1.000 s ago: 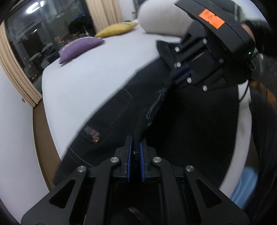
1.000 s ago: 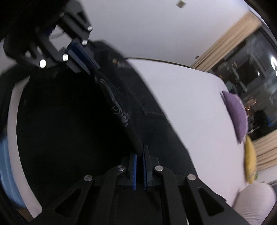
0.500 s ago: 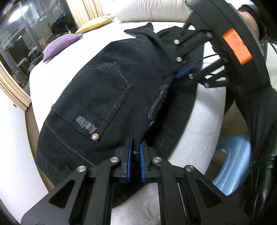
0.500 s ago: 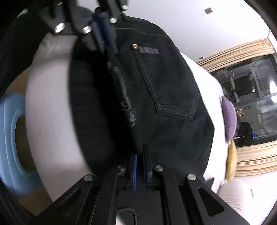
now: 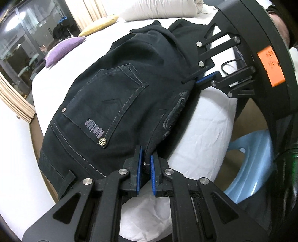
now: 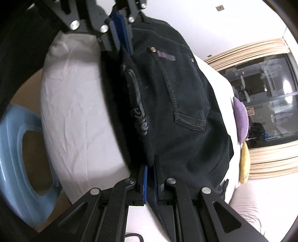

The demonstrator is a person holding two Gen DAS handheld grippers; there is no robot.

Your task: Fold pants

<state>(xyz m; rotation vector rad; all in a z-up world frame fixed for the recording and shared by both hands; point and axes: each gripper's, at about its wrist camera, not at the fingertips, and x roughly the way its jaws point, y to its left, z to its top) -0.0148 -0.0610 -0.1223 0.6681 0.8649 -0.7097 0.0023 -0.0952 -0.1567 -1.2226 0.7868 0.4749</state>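
Black denim pants (image 5: 119, 96) lie on the white bed (image 5: 203, 130), back pocket up, folded along the near edge. My left gripper (image 5: 144, 163) has its blue pads slightly parted around the waistband edge, with fabric still between them. My right gripper (image 6: 150, 176) also has pads slightly apart around the fold edge of the pants (image 6: 178, 104). Each gripper shows in the other's view: the right one (image 5: 206, 78) at the far end of the fold, the left one (image 6: 121, 24) at the top.
A purple cushion (image 5: 63, 50) and a yellow cushion (image 5: 98, 26) lie on the far side of the bed, with white pillows (image 5: 160, 9) at the head. A light blue plastic stool (image 5: 249, 163) stands on the floor beside the bed edge.
Both grippers have lowered the lifted pants onto the bed, so the folded half now lies flat with the pocket up. Both sets of pads have parted a little.
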